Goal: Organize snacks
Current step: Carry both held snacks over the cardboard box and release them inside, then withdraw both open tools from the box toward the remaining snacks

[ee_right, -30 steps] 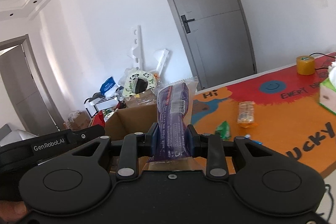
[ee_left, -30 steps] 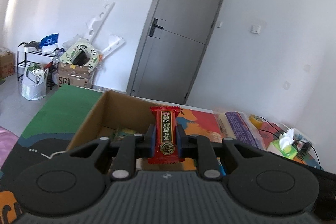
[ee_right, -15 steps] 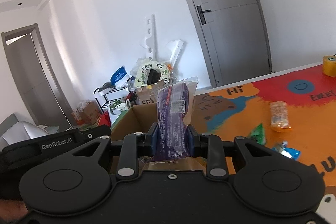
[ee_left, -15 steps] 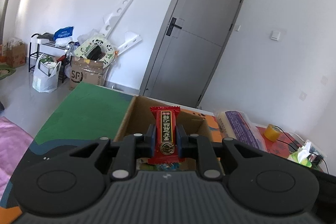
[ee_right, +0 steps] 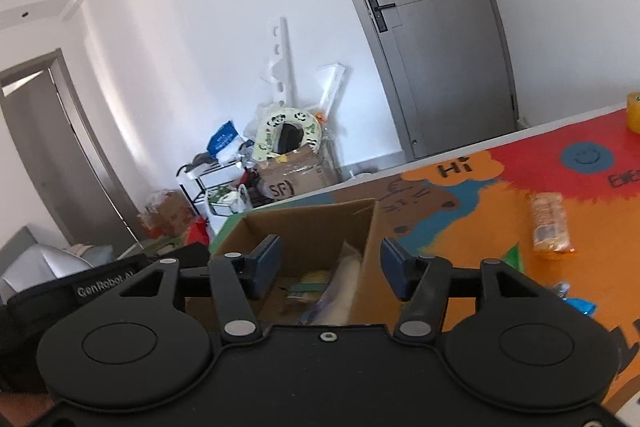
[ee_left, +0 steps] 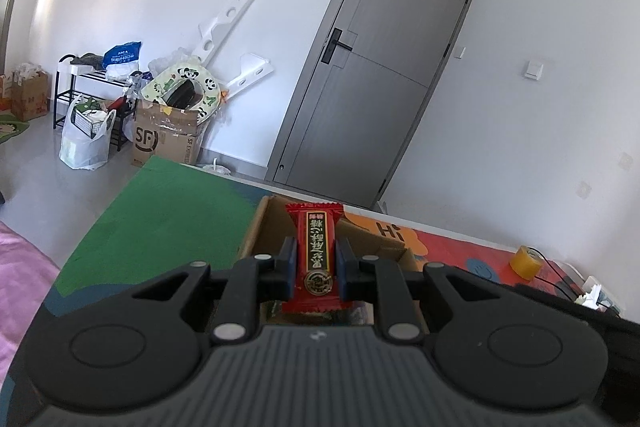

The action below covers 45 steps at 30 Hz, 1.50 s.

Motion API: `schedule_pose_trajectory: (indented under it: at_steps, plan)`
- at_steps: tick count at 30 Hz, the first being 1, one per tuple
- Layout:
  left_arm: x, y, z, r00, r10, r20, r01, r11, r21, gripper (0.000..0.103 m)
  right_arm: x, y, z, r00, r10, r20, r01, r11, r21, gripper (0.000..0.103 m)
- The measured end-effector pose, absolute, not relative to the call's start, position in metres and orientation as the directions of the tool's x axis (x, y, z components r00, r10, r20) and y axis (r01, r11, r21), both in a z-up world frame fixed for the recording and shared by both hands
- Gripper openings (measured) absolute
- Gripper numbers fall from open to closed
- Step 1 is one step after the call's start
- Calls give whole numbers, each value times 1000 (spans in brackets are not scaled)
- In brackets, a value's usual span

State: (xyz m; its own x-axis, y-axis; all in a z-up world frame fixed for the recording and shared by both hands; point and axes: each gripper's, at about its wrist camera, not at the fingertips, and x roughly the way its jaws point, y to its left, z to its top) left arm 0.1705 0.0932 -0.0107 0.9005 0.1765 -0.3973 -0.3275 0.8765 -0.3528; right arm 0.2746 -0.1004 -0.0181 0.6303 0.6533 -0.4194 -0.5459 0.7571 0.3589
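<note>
My left gripper (ee_left: pixel 316 269) is shut on a red snack bar (ee_left: pixel 316 255) held upright above the open cardboard box (ee_left: pixel 256 231). My right gripper (ee_right: pixel 330 269) is open and empty above the same box (ee_right: pixel 304 223). The purple-and-clear snack pack (ee_right: pixel 340 287) lies inside the box against its right wall, among other snacks. An orange cracker pack (ee_right: pixel 550 227) lies on the colourful mat to the right. A green packet (ee_right: pixel 514 259) and a blue packet (ee_right: pixel 578 305) lie near it.
The table has a green and orange-red cartoon mat (ee_left: pixel 172 211). A yellow tape roll (ee_left: pixel 528 261) and a tissue pack (ee_left: pixel 592 297) sit at the far right. A grey door (ee_left: pixel 384 79) and a clutter pile with an SF box (ee_left: pixel 164 139) stand behind.
My right gripper opened and let go of the purple snack pack, which now lies in the box. Both grippers shifted left over the box. The left still holds the red bar.
</note>
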Motion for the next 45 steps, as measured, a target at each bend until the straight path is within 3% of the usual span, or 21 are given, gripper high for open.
schedule_pose_trajectory:
  at_steps: [4,7,10,12,17,24,33,38,45]
  plan:
    - [176,96,-12,896,172,-409,-330,875,-355,19,274,-108,-19,638,638,-431,-531,770,355,57]
    - [181,96,-15,888,168,-427,-335,873,-354,20,272,-115,-23,651,618,-441,-515,786,342,64]
    - [182,96,-16,876,167,-452,-350,865,-359,26,273,-123,-25,657,601,-455,-494,799,343,65]
    - [182,96,-15,871,175,-458,-359,865,-351,36,270,-130,-25,661,597,-455,-487,803,345,65]
    - [175,87,-16,863,191,-467,-370,869,-329,50,266,-147,-25,673,587,-450,-473,809,348,78]
    - [169,66,-18,865,169,-473,-347,882,-318,68,266,-168,-30,676,569,-468,-445,822,356,81]
    - [162,43,-18,871,147,-469,-319,895,-312,80,258,-197,-34,699,541,-468,-410,839,358,88]
    - [163,26,-20,875,130,-466,-297,905,-305,83,255,-216,-37,727,515,-454,-377,852,362,101]
    - [167,10,-22,870,119,-479,-293,905,-307,88,260,-245,-43,745,481,-461,-327,867,376,102]
